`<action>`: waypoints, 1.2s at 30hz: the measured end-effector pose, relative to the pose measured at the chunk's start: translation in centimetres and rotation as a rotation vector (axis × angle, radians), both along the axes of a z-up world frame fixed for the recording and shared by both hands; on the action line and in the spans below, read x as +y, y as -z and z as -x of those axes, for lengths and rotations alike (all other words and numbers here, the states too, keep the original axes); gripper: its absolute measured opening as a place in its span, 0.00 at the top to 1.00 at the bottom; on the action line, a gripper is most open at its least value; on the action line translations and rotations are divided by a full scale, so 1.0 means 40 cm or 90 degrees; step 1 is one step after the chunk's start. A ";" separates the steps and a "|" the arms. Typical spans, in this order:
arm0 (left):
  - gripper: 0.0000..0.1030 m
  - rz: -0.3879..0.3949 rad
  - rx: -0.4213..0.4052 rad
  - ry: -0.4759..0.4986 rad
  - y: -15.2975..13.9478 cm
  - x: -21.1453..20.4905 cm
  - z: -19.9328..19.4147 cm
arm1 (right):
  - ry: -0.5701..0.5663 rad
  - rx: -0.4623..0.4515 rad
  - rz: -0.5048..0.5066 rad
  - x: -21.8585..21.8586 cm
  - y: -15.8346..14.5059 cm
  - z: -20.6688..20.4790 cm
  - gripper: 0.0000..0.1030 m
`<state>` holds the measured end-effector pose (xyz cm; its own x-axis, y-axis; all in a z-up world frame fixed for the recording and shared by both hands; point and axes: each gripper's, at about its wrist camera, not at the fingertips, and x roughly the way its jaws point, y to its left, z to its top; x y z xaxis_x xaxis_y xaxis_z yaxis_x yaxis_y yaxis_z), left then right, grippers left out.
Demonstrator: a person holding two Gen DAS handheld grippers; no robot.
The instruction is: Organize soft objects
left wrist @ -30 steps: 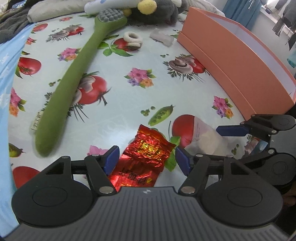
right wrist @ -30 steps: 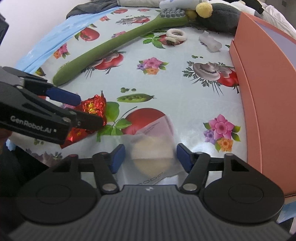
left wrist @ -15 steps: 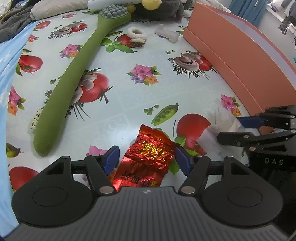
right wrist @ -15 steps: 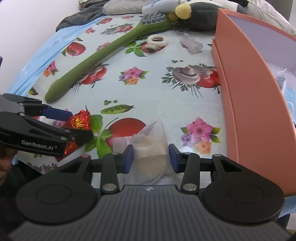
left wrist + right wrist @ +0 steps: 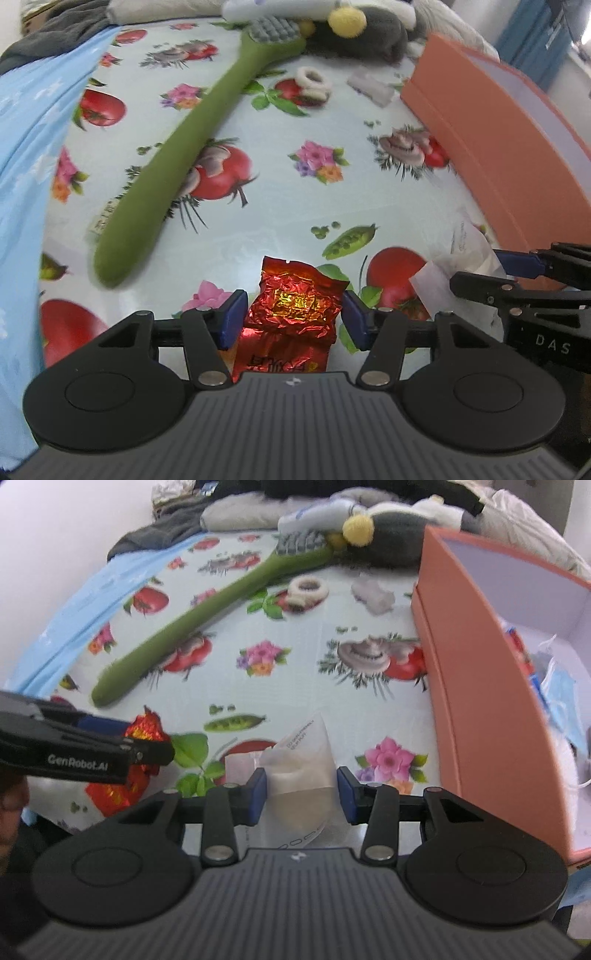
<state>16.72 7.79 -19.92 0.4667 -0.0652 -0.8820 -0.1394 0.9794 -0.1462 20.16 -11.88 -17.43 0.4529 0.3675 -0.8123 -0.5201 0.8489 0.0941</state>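
A crumpled red foil packet [image 5: 295,306] lies on the fruit-print tablecloth [image 5: 280,206]. My left gripper [image 5: 291,321] straddles it. Its jaws are closing, with the blue pads a sliver off the packet's sides. In the right wrist view the packet [image 5: 110,794] pokes up between the left gripper's [image 5: 140,734] fingers. My right gripper [image 5: 301,794] is shut on a clear plastic pouch [image 5: 299,775] holding a pale round pad, slightly off the cloth. The left wrist view shows the same pouch [image 5: 461,251] in the right gripper [image 5: 476,269], beside the orange box [image 5: 498,147].
The open orange box [image 5: 480,701] on the right holds blue face masks [image 5: 557,686]. A long green plush brush [image 5: 177,166] lies diagonally at left. A white ring [image 5: 312,79], a clear scrap [image 5: 371,86] and a grey plush toy [image 5: 362,29] sit at the back.
The right gripper closed on the clear pouch and raised it a little off the cloth. The left gripper's jaws narrowed around the red packet, which stayed in place.
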 end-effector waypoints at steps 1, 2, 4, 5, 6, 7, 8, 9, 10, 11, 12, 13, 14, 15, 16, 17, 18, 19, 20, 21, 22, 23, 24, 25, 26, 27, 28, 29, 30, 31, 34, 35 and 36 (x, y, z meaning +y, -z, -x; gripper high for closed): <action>0.40 0.004 -0.006 -0.007 -0.010 0.001 0.007 | 0.003 -0.006 -0.006 -0.003 -0.012 0.004 0.57; 0.40 0.006 -0.012 -0.016 -0.022 0.003 0.014 | 0.006 -0.012 -0.013 -0.006 -0.024 0.009 0.57; 0.40 0.007 -0.023 -0.035 -0.048 0.005 0.027 | 0.016 -0.025 -0.019 -0.011 -0.049 0.020 0.57; 0.40 0.012 -0.030 -0.045 -0.061 0.008 0.034 | 0.021 -0.032 -0.022 -0.013 -0.063 0.026 0.57; 0.40 0.021 -0.035 -0.055 -0.076 0.011 0.042 | 0.027 -0.037 -0.027 -0.017 -0.075 0.032 0.57; 0.40 0.034 -0.041 -0.066 -0.091 0.016 0.051 | 0.032 -0.042 -0.034 -0.022 -0.091 0.039 0.57; 0.40 0.046 -0.047 -0.077 -0.109 0.019 0.060 | 0.035 -0.049 -0.041 -0.026 -0.107 0.048 0.57; 0.40 0.050 -0.054 -0.084 -0.126 0.020 0.069 | 0.036 -0.055 -0.048 -0.030 -0.122 0.056 0.57; 0.40 0.050 -0.055 -0.088 -0.143 0.019 0.077 | 0.035 -0.064 -0.055 -0.034 -0.140 0.067 0.57; 0.40 0.050 -0.059 -0.091 -0.160 0.017 0.085 | 0.035 -0.072 -0.059 -0.038 -0.157 0.078 0.57; 0.40 0.054 -0.067 -0.095 -0.178 0.016 0.096 | 0.035 -0.080 -0.064 -0.043 -0.174 0.090 0.57; 0.40 0.057 -0.073 -0.099 -0.195 0.015 0.106 | 0.035 -0.086 -0.069 -0.048 -0.190 0.101 0.57; 0.40 0.057 -0.083 -0.100 -0.216 0.011 0.117 | 0.035 -0.094 -0.075 -0.053 -0.208 0.114 0.57; 0.40 0.055 -0.091 -0.102 -0.234 0.006 0.127 | 0.035 -0.099 -0.079 -0.057 -0.222 0.125 0.57; 0.40 0.054 -0.100 -0.104 -0.252 0.002 0.137 | 0.036 -0.106 -0.085 -0.062 -0.238 0.137 0.57; 0.40 0.055 -0.111 -0.104 -0.272 -0.003 0.149 | 0.036 -0.111 -0.091 -0.067 -0.254 0.149 0.57; 0.40 0.056 -0.120 -0.105 -0.289 -0.008 0.160 | 0.036 -0.115 -0.096 -0.071 -0.266 0.159 0.57; 0.40 0.056 -0.130 -0.106 -0.307 -0.013 0.173 | 0.035 -0.118 -0.100 -0.073 -0.279 0.170 0.57; 0.40 0.059 -0.139 -0.107 -0.323 -0.017 0.186 | 0.034 -0.123 -0.103 -0.075 -0.291 0.182 0.57; 0.40 0.061 -0.146 -0.108 -0.337 -0.021 0.197 | 0.035 -0.127 -0.103 -0.075 -0.302 0.192 0.57; 0.40 0.061 -0.152 -0.109 -0.351 -0.026 0.208 | 0.035 -0.131 -0.103 -0.077 -0.315 0.204 0.57; 0.40 0.062 -0.160 -0.109 -0.366 -0.031 0.223 | 0.035 -0.135 -0.108 -0.079 -0.327 0.215 0.57; 0.40 0.062 -0.166 -0.107 -0.377 -0.037 0.235 | 0.035 -0.139 -0.110 -0.080 -0.337 0.226 0.57; 0.40 0.062 -0.170 -0.106 -0.387 -0.042 0.247 | 0.037 -0.141 -0.111 -0.080 -0.346 0.234 0.57; 0.40 0.063 -0.175 -0.104 -0.398 -0.047 0.260 | 0.037 -0.145 -0.114 -0.082 -0.355 0.242 0.57; 0.40 0.065 -0.179 -0.101 -0.407 -0.053 0.272 | 0.038 -0.149 -0.117 -0.084 -0.363 0.250 0.57; 0.40 0.067 -0.184 -0.100 -0.416 -0.058 0.283 | 0.038 -0.154 -0.119 -0.086 -0.370 0.259 0.57; 0.40 0.069 -0.189 -0.100 -0.424 -0.060 0.295 | 0.038 -0.158 -0.118 -0.087 -0.375 0.265 0.57; 0.40 0.071 -0.193 -0.100 -0.430 -0.063 0.303 | 0.042 -0.163 -0.120 -0.092 -0.380 0.271 0.57; 0.40 0.076 -0.198 -0.100 -0.436 -0.066 0.310 | 0.049 -0.167 -0.123 -0.098 -0.384 0.275 0.57; 0.40 0.098 -0.206 -0.097 -0.452 -0.068 0.323 | 0.057 -0.175 -0.124 -0.111 -0.398 0.286 0.57; 0.40 0.099 -0.207 -0.096 -0.455 -0.069 0.323 | 0.059 -0.178 -0.123 -0.115 -0.402 0.289 0.57; 0.40 0.100 -0.209 -0.097 -0.460 -0.071 0.324 | 0.062 -0.181 -0.122 -0.121 -0.406 0.291 0.57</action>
<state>3.77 4.94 -1.51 0.7367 -0.0962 -0.6694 -0.2024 0.9131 -0.3540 8.54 -16.74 -1.20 0.6912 0.4448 -0.5695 -0.4654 0.8769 0.1199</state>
